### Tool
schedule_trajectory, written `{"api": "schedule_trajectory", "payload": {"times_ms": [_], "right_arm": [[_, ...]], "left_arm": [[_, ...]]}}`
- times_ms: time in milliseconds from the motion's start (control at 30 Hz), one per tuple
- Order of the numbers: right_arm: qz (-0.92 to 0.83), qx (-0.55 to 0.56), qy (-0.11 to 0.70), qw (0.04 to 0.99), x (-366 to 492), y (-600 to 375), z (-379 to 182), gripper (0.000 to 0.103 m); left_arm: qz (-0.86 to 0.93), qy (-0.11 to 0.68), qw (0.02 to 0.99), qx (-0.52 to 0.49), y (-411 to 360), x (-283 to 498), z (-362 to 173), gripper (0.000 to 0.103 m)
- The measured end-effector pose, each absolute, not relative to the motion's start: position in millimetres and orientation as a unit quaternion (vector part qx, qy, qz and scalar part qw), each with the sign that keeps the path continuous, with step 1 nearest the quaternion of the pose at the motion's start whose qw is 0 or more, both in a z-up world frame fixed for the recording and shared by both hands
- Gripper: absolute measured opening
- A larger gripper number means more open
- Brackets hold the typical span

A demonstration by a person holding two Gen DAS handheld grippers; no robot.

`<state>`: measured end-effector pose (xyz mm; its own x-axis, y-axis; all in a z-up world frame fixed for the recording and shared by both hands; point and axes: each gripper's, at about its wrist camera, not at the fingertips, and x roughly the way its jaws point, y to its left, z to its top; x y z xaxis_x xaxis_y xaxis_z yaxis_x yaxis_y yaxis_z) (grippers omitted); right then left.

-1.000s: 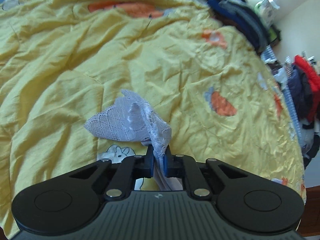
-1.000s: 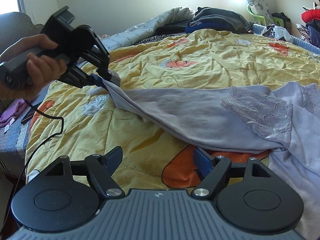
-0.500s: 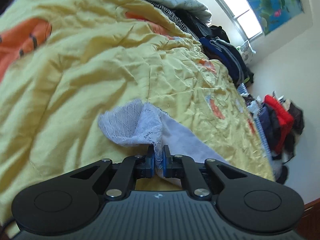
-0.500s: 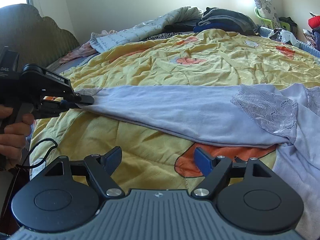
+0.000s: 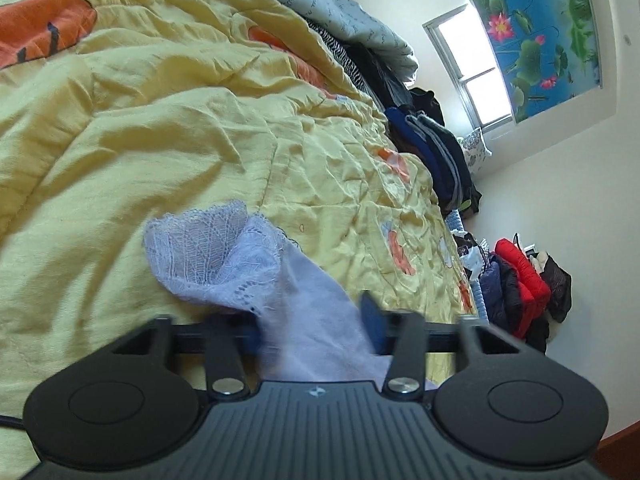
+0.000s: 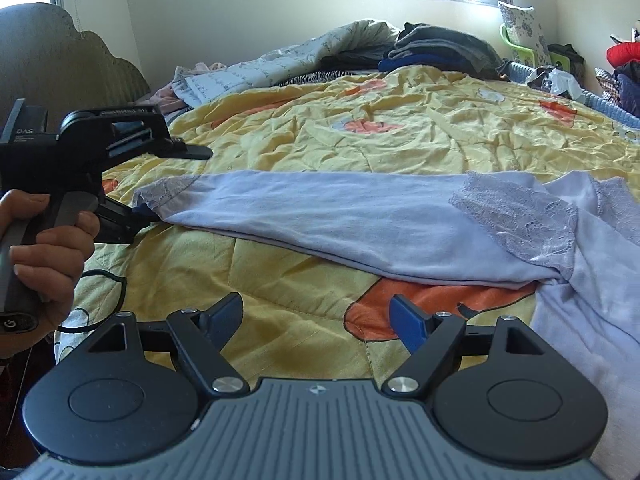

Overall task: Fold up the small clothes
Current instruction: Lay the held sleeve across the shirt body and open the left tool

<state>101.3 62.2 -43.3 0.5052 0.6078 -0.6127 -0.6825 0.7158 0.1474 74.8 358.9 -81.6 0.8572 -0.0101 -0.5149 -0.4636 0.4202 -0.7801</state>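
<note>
1. Lavender top (image 6: 360, 216) lies across the yellow quilt (image 6: 400, 140), sleeve stretched from centre frame to the left, body at the right edge.
2. Lace cuff (image 5: 212, 252) sits mid-frame in the left wrist view, just ahead of the fingers.
3. Left gripper (image 6: 172, 184), left of frame in the right wrist view: fingers spread apart, cuff between them, nothing pinched.
4. Right gripper (image 6: 318, 320), bottom centre: fingers spread wide, over quilt near the sleeve, touching nothing.
5. Clothes pile (image 6: 436, 46) upper centre, by the window.
</note>
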Motion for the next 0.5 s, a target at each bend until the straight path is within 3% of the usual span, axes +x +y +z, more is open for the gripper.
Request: {"api": "schedule_trajectory", "payload": {"times_ms": [100,367,500], "right_arm": [[0.365,-0.042,0.32,0.873,97.4,51.8,-34.8,0.08],[0.29,-0.058,0.294,0.909,113.7,11.0,-24.9,0.08],[0.259,-0.009,0.313,0.914,132.8,-25.8,-29.4,0.08]], "left_arm": [[0.147,0.235,0.818,-0.505,355.5,78.9,-81.2,0.009],[0.176,0.21,0.888,-0.369,323.7,81.4,-41.0,0.007],[0.179,0.182,0.919,-0.299,306.9,89.8,-11.1,0.006]]}}
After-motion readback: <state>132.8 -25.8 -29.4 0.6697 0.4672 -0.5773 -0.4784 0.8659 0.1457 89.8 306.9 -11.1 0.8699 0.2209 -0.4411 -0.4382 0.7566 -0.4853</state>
